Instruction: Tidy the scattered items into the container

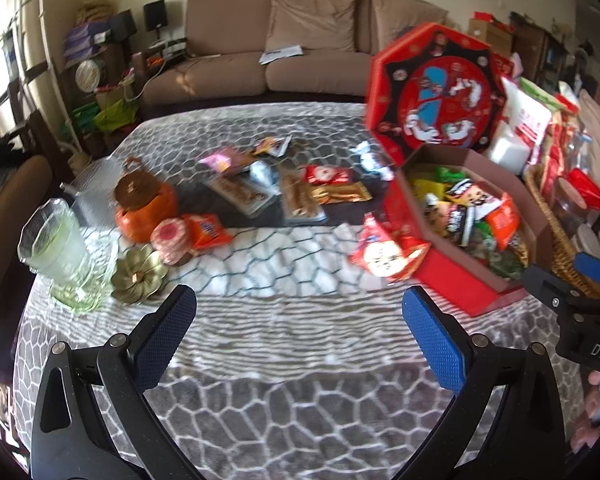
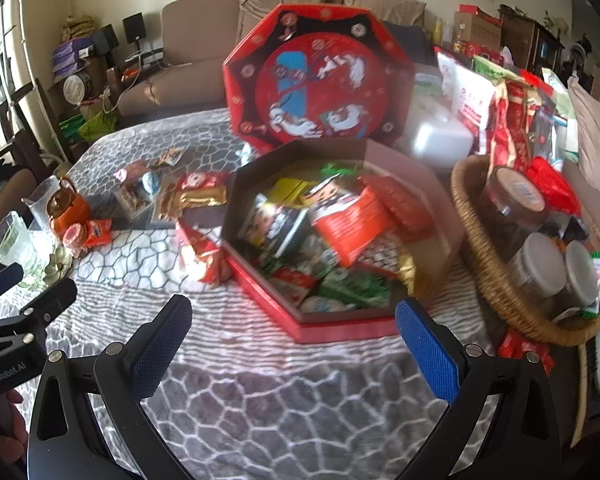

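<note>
A red octagonal box [image 1: 456, 280] [image 2: 340, 328] full of snack packets stands on the patterned tablecloth, its lid [image 1: 436, 88] [image 2: 316, 76] propped upright behind it. Several snack packets lie scattered to its left: a red packet [image 1: 388, 254] [image 2: 204, 256] against the box, a gold one [image 1: 340, 192] [image 2: 196, 198], an orange one [image 1: 206, 230], and others further back [image 1: 244, 188]. My left gripper [image 1: 300, 316] is open and empty above the cloth, short of the packets. My right gripper [image 2: 294, 320] is open and empty just before the box's near edge.
A green glass [image 1: 60, 248], brass flower dish [image 1: 138, 276] and orange teapot [image 1: 144, 204] stand at the left. A wicker basket [image 2: 484, 264] with jars sits right of the box, with bags behind it [image 2: 500, 120]. A sofa [image 1: 280, 52] stands beyond the table.
</note>
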Demonstrator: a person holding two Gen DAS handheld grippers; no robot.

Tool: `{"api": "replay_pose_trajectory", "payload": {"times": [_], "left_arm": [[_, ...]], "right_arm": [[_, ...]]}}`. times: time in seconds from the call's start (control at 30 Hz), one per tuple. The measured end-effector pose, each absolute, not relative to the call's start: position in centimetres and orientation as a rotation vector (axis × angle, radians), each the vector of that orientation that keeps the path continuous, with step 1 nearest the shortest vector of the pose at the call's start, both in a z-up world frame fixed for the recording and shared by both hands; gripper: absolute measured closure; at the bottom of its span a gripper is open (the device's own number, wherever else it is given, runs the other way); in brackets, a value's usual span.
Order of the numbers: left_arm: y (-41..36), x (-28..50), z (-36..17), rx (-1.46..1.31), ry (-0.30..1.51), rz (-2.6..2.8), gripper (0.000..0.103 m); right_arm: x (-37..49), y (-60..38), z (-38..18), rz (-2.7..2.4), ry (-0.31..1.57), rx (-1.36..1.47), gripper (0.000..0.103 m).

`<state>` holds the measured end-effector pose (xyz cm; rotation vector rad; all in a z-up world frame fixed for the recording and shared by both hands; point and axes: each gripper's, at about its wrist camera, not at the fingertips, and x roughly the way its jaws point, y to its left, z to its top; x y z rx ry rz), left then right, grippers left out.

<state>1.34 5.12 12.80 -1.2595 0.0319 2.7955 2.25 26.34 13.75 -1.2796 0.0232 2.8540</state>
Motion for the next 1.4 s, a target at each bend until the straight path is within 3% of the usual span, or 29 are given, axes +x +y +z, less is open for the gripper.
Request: {"api": "replay_pose_trajectory", "payload": {"times": [0.6, 1.2, 1.3, 1.37, 1.4], "left_arm": [[15.9, -2.2, 13.5, -1.218, 0.126, 2.709, 0.0], [20.5, -6.1, 11.6, -1.253, 0.081, 2.612, 0.0], [20.3, -6.8, 11.2, -1.241, 0.056, 2.571, 0.0], [20.1, -7.1, 11.0, -1.222, 0.044, 2.554, 0.0], [20.0, -7.2, 11.0, -1.213, 0.04, 2.542, 0.0]], "right_arm": [[0.6, 35.0, 15.0, 2.846, 0.024, -1.258, 0.0], [-3.0, 40.0, 14.5, 2.93, 0.121, -1.314, 0.003], [-3.7, 40.5, 14.5, 2.976, 0.106, -1.338, 0.016], [-4.3, 40.2, 14.2, 3.002, 0.068, -1.37, 0.036], [-4.6, 39.8, 13.9, 3.014, 0.04, -1.394, 0.037]]}}
